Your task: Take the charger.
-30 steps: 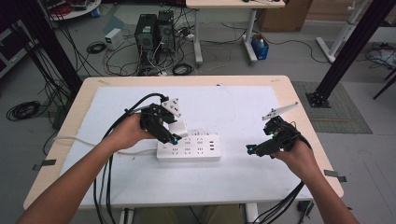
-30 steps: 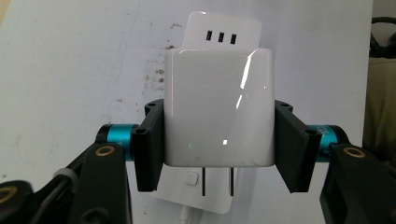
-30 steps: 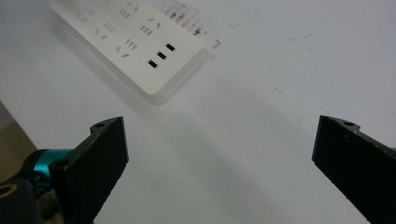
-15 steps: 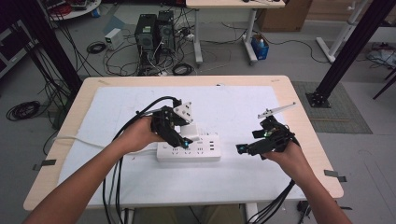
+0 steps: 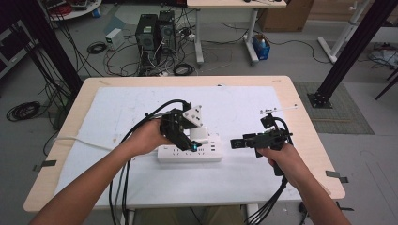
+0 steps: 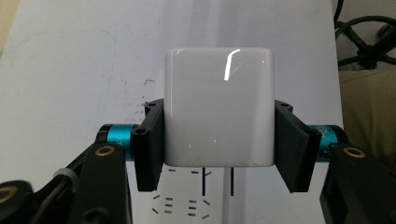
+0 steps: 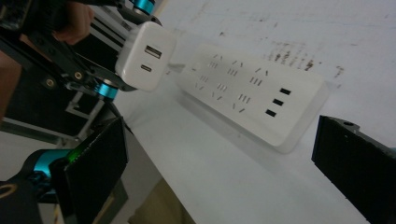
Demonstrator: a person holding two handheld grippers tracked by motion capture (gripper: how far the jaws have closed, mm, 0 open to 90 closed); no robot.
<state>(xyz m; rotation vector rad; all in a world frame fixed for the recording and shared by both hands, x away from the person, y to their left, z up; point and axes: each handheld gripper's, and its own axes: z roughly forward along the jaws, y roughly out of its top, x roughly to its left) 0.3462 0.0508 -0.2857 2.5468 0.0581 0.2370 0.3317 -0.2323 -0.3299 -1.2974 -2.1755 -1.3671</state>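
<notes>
Two grippers we are holding: left gripper (image 6: 218, 140) pinching glossy white cube charger (image 6: 218, 107) above white plastic power strip (image 5: 189, 153); right gripper (image 7: 219, 172) spread, holding nothing.

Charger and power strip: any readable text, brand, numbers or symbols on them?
None can be read.
White charger: glossy face blank in the left gripper view; the right gripper view shows two ports on its end, no print.
White power strip: sockets and three USB slots, no legible marking; any fine print is too small or blurred.
</notes>
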